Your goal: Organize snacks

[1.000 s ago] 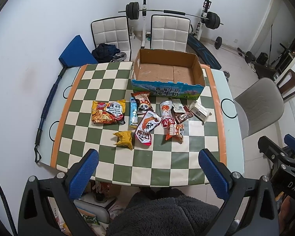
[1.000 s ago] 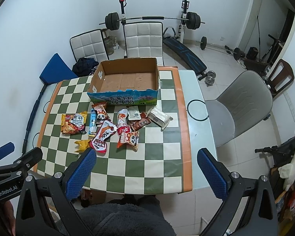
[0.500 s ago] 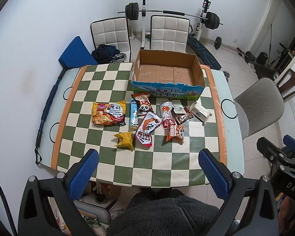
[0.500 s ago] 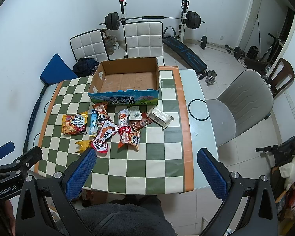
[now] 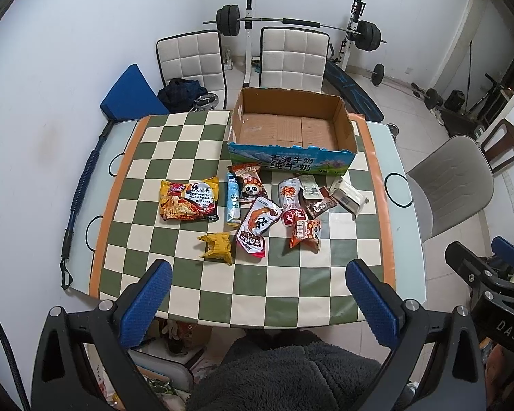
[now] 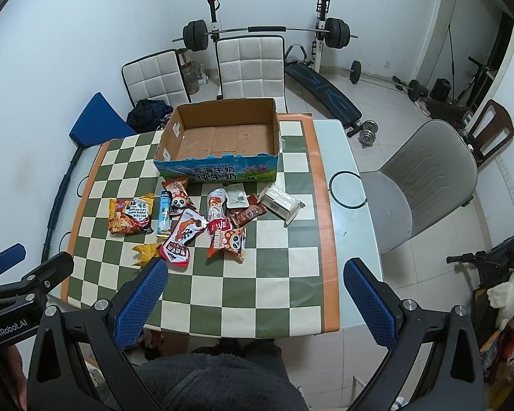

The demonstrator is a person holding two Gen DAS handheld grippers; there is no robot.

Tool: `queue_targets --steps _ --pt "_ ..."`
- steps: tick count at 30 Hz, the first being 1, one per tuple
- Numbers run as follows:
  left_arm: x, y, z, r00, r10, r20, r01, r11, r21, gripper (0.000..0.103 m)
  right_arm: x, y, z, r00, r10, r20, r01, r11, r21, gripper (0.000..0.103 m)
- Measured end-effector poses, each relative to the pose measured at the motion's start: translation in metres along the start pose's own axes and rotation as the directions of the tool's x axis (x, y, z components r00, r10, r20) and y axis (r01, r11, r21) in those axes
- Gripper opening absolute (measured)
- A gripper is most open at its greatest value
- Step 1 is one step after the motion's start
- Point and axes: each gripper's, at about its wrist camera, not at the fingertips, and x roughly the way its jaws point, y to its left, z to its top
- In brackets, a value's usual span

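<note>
Several snack packets lie loose on a green-and-cream checkered table (image 5: 291, 287): a noodle pack (image 5: 188, 201), a blue tube (image 5: 233, 202), a yellow wrapper (image 5: 217, 244), a red-and-white pouch (image 5: 257, 227), a panda packet (image 5: 306, 233) and a white wrapped bar (image 5: 347, 197). An empty open cardboard box (image 5: 291, 130) stands behind them. My left gripper (image 5: 258, 294) is open and empty, high above the table's near edge. My right gripper (image 6: 255, 296) is open and empty too, to its right. The box (image 6: 222, 138) and the snacks (image 6: 219, 219) also show in the right wrist view.
Two white padded chairs (image 5: 293, 58) stand behind the table, a grey chair (image 5: 452, 178) at its right. A barbell rack (image 5: 291, 22) and weights stand at the back wall. A blue cushion (image 5: 130, 92) and a bar lie at the left.
Both grippers have drifted slightly back and up from the table; the view has widened a little. Nothing on the table has moved.
</note>
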Motion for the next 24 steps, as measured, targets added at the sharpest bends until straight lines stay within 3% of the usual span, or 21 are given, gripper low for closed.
queue_targets --steps 24 --pt "0.0019 0.0067 0.0054 1.0 -0.008 -0.002 0.008 1.0 -0.004 0.103 -0.0002 0.0051 0.0031 1.0 -0.004 0.006 0.004 1.0 0.009 0.103"
